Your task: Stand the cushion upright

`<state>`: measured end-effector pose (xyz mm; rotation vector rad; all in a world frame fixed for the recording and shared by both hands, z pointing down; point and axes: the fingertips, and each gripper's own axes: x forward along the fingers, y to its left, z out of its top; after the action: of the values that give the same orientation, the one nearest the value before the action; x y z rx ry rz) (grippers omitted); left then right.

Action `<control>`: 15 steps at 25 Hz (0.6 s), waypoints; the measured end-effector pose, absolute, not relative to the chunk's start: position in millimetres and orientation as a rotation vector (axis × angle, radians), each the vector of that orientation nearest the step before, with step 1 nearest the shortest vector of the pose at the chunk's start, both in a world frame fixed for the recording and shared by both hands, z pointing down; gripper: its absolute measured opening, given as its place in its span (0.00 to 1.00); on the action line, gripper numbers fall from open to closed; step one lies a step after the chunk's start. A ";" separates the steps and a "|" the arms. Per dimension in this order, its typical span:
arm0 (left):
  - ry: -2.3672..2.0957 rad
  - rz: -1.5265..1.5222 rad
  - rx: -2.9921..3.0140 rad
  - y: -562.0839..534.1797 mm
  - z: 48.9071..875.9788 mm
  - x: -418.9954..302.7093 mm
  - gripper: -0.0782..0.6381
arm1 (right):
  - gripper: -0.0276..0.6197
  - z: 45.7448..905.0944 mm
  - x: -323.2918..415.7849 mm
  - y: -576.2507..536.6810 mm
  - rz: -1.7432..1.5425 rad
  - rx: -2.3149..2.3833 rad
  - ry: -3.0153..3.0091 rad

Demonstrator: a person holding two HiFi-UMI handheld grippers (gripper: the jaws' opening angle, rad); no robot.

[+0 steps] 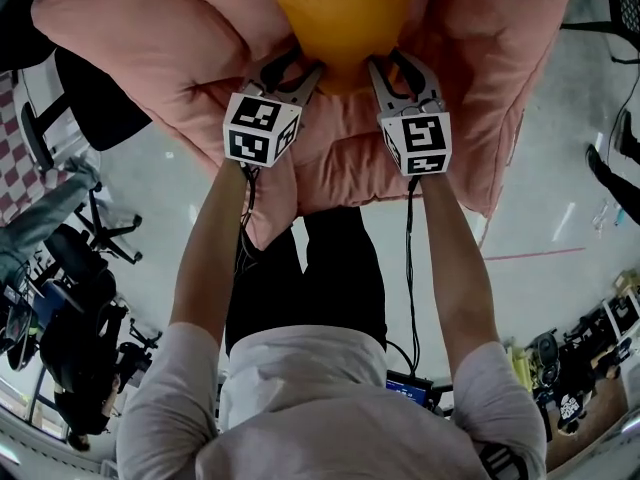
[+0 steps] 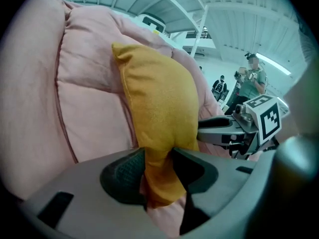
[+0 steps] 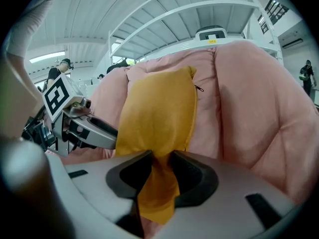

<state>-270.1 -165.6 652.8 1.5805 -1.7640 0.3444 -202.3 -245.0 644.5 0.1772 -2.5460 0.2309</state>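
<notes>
An orange-yellow cushion point(image 1: 335, 13) stands on its edge against the back of a pink padded sofa point(image 1: 150, 48). My left gripper point(image 1: 296, 73) is shut on the cushion's lower left corner, which is squeezed between its dark pads point(image 2: 124, 176). My right gripper point(image 1: 392, 68) is shut on the lower right corner, with a flap of the fabric point(image 3: 158, 193) hanging out below its jaws. In the left gripper view the cushion point(image 2: 159, 113) rises upright with the right gripper point(image 2: 227, 133) beside it. The right gripper view has the cushion point(image 3: 157, 113) leaning on the sofa back point(image 3: 249, 98) and the left gripper point(image 3: 87, 128) at its left.
The sofa's seat cushion point(image 1: 340, 158) lies under both grippers. A person's arms and dark trousers point(image 1: 305, 288) are below. Office chairs point(image 1: 90, 218) and clutter stand at the left, gear point(image 1: 585, 353) at the lower right on the grey floor. People point(image 2: 251, 81) stand in the background.
</notes>
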 end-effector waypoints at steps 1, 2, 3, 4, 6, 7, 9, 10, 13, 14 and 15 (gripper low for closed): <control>-1.770 0.334 1.558 -162.1 652.7 -270.5 0.37 | 0.24 644.3 -202.3 -242.3 0.228 0.181 -2.543; -1.778 0.319 1.533 -159.0 652.7 -271.2 0.37 | 0.24 643.8 -202.9 -240.1 0.231 0.183 -2.542; -1.786 0.302 1.508 -157.2 652.8 -271.9 0.37 | 0.24 643.1 -203.6 -239.2 0.238 0.185 -2.545; -1.796 0.286 1.485 -156.8 652.8 -272.2 0.37 | 0.24 642.5 -204.0 -239.6 0.246 0.185 -2.548; -1.813 0.264 1.452 -157.6 652.4 -270.6 0.37 | 0.24 641.9 -201.5 -242.4 0.253 0.184 -2.554; -1.818 0.255 1.444 -157.5 651.9 -269.3 0.37 | 0.24 641.8 -199.2 -243.5 0.247 0.186 -2.554; -1.821 0.226 1.434 -154.1 650.4 -267.0 0.37 | 0.25 641.0 -195.3 -242.3 0.220 0.194 -2.547; -1.822 0.211 1.430 -151.2 649.6 -266.3 0.37 | 0.25 640.3 -193.8 -240.1 0.209 0.198 -2.544; -1.834 0.189 1.422 -146.7 646.2 -264.9 0.37 | 0.26 637.1 -190.7 -238.2 0.212 0.203 -2.548; -1.839 0.185 1.421 -147.2 644.4 -263.7 0.37 | 0.26 635.6 -189.0 -239.8 0.225 0.207 -2.551; -1.840 0.180 1.423 -147.7 642.5 -261.7 0.37 | 0.26 634.0 -186.7 -241.7 0.237 0.213 -2.553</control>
<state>-261.7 -147.7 642.5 1.4226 -1.8404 0.1803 -186.7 -241.7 634.0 0.2129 -2.5530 0.2375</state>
